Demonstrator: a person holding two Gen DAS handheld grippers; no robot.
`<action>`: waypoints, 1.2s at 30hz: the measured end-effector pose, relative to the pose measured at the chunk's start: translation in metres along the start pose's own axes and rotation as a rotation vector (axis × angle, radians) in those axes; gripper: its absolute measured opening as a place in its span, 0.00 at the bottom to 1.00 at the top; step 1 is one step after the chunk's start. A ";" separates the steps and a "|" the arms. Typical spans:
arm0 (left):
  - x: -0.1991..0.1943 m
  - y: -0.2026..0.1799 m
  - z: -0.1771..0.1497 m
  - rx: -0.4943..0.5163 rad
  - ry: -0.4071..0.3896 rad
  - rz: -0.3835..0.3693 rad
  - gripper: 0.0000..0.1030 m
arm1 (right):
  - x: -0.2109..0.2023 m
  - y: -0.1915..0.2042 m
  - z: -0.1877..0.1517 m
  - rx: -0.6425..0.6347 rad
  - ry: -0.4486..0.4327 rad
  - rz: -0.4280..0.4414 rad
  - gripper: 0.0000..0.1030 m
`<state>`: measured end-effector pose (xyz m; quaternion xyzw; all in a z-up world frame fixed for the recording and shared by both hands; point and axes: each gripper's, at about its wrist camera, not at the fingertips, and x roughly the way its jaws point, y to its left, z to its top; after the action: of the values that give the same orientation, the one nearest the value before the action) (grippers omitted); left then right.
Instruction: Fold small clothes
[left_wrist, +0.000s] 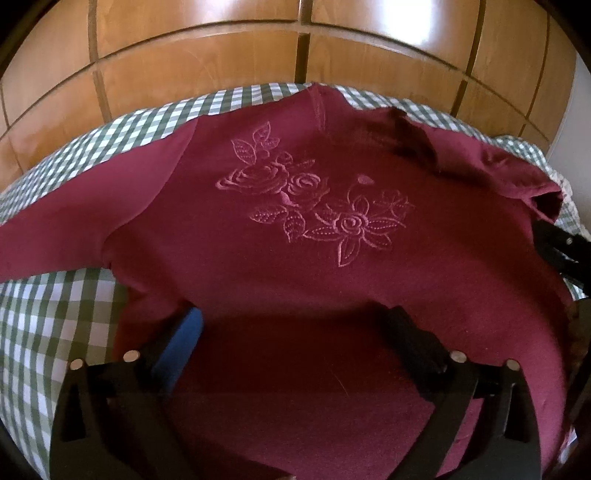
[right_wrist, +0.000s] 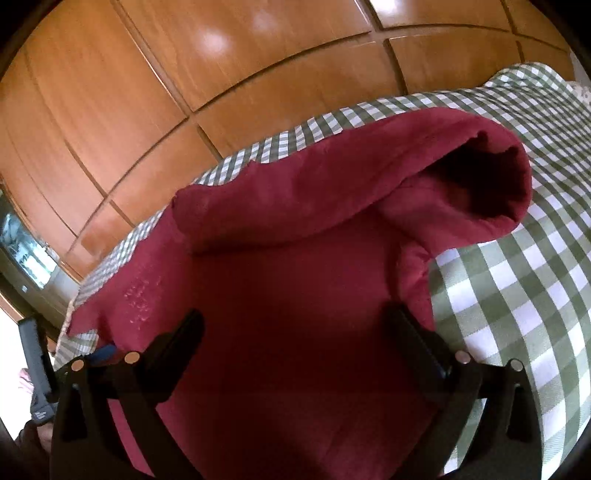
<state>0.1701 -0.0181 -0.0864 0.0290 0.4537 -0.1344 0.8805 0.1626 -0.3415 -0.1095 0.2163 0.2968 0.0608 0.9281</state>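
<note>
A dark red sweater (left_wrist: 295, 229) with pink embroidered flowers (left_wrist: 314, 199) lies spread on a green-and-white checked cloth (left_wrist: 55, 314). One sleeve stretches out to the left. My left gripper (left_wrist: 291, 325) is open just above the sweater's near hem, fingers wide apart. In the right wrist view the sweater (right_wrist: 295, 277) shows its other sleeve (right_wrist: 424, 177) bunched, with the cuff opening toward me. My right gripper (right_wrist: 295, 328) is open over the sweater's body. The right gripper also shows at the right edge of the left wrist view (left_wrist: 565, 251).
Wooden panelled cupboard doors (left_wrist: 295, 44) stand right behind the checked surface. The checked cloth (right_wrist: 517, 277) extends to the right of the sweater. A window or glass (right_wrist: 26, 251) shows at far left in the right wrist view.
</note>
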 end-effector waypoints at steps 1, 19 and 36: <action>0.001 0.000 0.001 0.003 0.006 0.002 0.96 | -0.001 -0.001 0.000 0.006 -0.003 0.010 0.98; 0.033 -0.034 0.117 -0.214 0.068 -0.393 0.96 | -0.008 -0.009 -0.001 0.053 -0.040 0.088 0.98; 0.039 -0.059 0.158 -0.257 -0.007 -0.481 0.07 | -0.011 -0.011 -0.004 0.061 -0.047 0.102 0.98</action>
<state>0.3011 -0.1100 -0.0208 -0.1920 0.4580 -0.2811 0.8212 0.1514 -0.3521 -0.1115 0.2608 0.2653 0.0937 0.9235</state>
